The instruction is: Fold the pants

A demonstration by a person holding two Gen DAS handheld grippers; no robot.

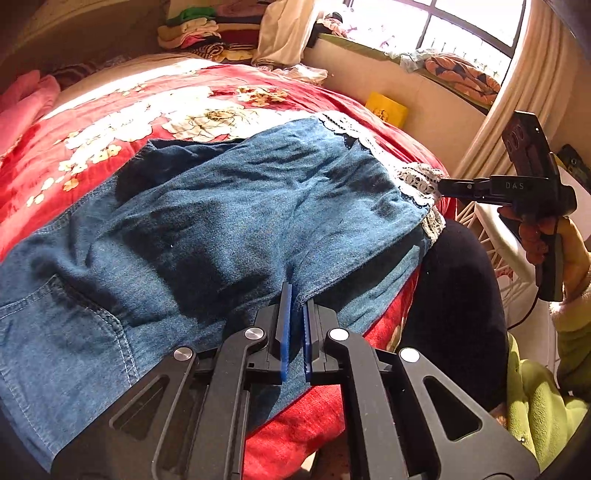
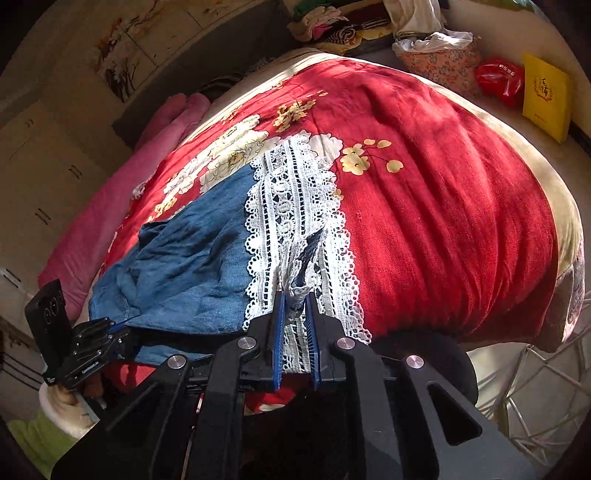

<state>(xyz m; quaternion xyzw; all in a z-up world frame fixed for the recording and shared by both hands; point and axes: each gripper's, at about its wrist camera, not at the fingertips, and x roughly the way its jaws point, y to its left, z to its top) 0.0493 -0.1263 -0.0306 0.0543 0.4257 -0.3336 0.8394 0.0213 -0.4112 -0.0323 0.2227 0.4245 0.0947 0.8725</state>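
Blue denim pants point(image 1: 229, 221) with a white lace hem point(image 1: 421, 184) lie across a red floral quilt point(image 1: 147, 110). My left gripper point(image 1: 295, 295) is shut on the near edge of a denim leg. My right gripper point(image 2: 295, 295) is shut on the bunched lace hem point(image 2: 295, 221) at the leg's end; it also shows in the left wrist view point(image 1: 443, 184), at the far right. The left gripper shows in the right wrist view point(image 2: 122, 332), at the denim's lower left edge. The denim point(image 2: 184, 266) is wrinkled, with one leg layered over the other.
The quilt point(image 2: 443, 184) covers a bed. A pink blanket point(image 2: 129, 192) lies along its far side. A yellow packet point(image 2: 545, 96) and a red bag point(image 2: 500, 79) sit beyond it. Piled clothes point(image 1: 207, 33) are at the back. A white wicker chair point(image 1: 491, 236) stands at right.
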